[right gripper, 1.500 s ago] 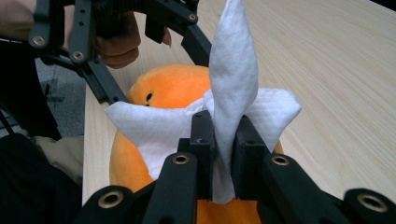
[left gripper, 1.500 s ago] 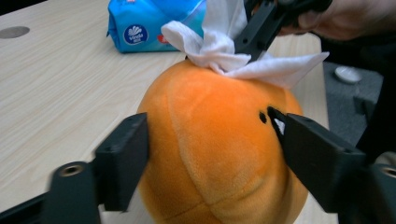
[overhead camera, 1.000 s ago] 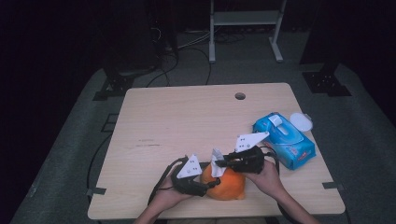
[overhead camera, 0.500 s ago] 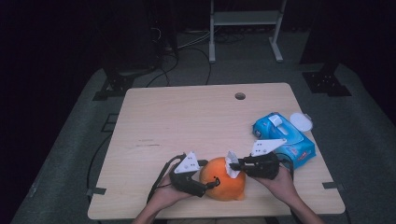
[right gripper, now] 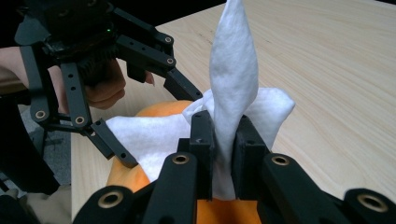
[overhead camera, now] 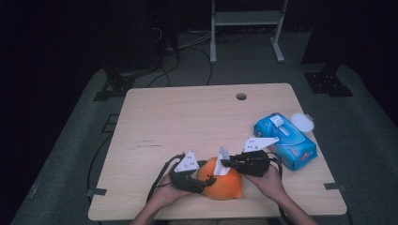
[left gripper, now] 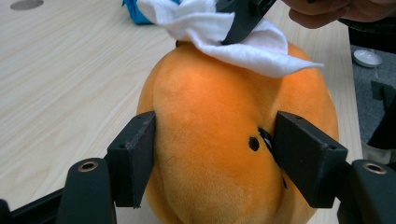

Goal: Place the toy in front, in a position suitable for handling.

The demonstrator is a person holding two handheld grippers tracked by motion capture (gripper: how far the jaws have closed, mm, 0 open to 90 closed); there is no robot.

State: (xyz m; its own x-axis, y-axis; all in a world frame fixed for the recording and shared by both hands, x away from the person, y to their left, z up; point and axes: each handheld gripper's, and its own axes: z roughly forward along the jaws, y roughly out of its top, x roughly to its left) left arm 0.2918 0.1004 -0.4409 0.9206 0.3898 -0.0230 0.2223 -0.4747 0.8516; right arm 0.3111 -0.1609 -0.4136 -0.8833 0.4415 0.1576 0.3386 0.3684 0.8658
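Observation:
An orange plush toy (overhead camera: 224,183) sits near the table's front edge. My left gripper (overhead camera: 206,180) is shut on it from the left. In the left gripper view its two pads (left gripper: 135,158) press the plush (left gripper: 210,121) on both sides. My right gripper (overhead camera: 228,164) is shut on a white wipe (overhead camera: 222,157) and holds it against the top of the plush. In the right gripper view the wipe (right gripper: 231,84) sticks up between the closed jaws of the right gripper (right gripper: 223,135) and spreads over the plush (right gripper: 123,179). The left gripper (right gripper: 154,123) stands just behind.
A blue pack of wipes (overhead camera: 286,140) lies right of my right hand, with a small white lid (overhead camera: 302,123) beside it at the table's right edge. A round cable hole (overhead camera: 241,96) is at the far side of the wooden table (overhead camera: 187,122).
The right gripper carried the wipe rightward over the plush, then came back a little to the left. The left gripper kept its hold and barely moved.

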